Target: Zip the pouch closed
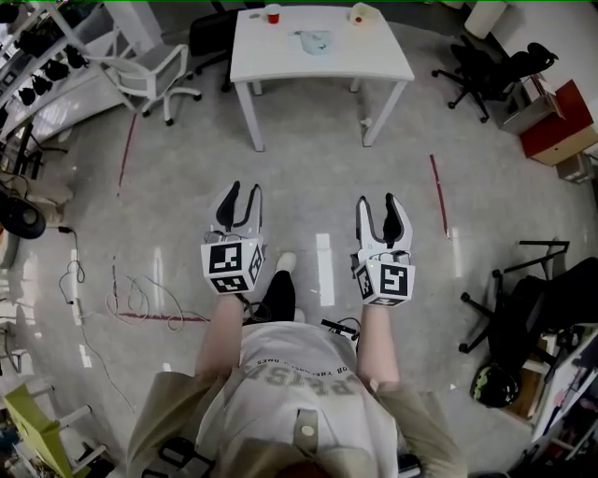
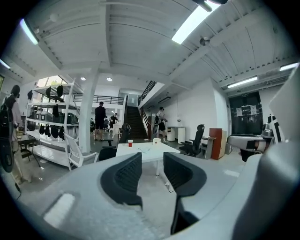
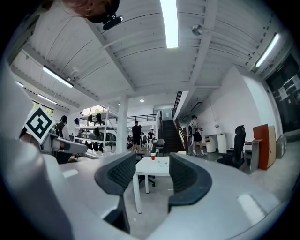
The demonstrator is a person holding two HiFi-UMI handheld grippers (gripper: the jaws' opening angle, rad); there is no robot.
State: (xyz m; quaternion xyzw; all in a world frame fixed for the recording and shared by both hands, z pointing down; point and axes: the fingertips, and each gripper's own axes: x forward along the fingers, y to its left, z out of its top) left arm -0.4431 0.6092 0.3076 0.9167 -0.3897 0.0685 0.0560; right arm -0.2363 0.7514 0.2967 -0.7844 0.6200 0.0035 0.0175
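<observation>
One white surface (image 1: pixel 280 56) carries one red cup (image 1: pixel 273 13), one pale pouch (image 1: pixel 316 40) and one small white object (image 1: pixel 363 12). Two grippers, left gripper (image 1: pixel 245 189) and right gripper (image 1: pixel 377 200), have two fingers (image 1: pixel 227 207) each. One white chair (image 1: pixel 149 70), one red cabinet (image 1: pixel 559 126).

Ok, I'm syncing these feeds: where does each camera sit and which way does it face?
Head view: on the person's head, looking steeply down at floor and table; shows arms, shirt, left tongs, right tongs.
Left gripper view: on the left tongs, facing the table; shows its open jaws.
Right gripper view: on the right tongs, facing the table; shows its open jaws.
Shared: all see the table and red cup.
</observation>
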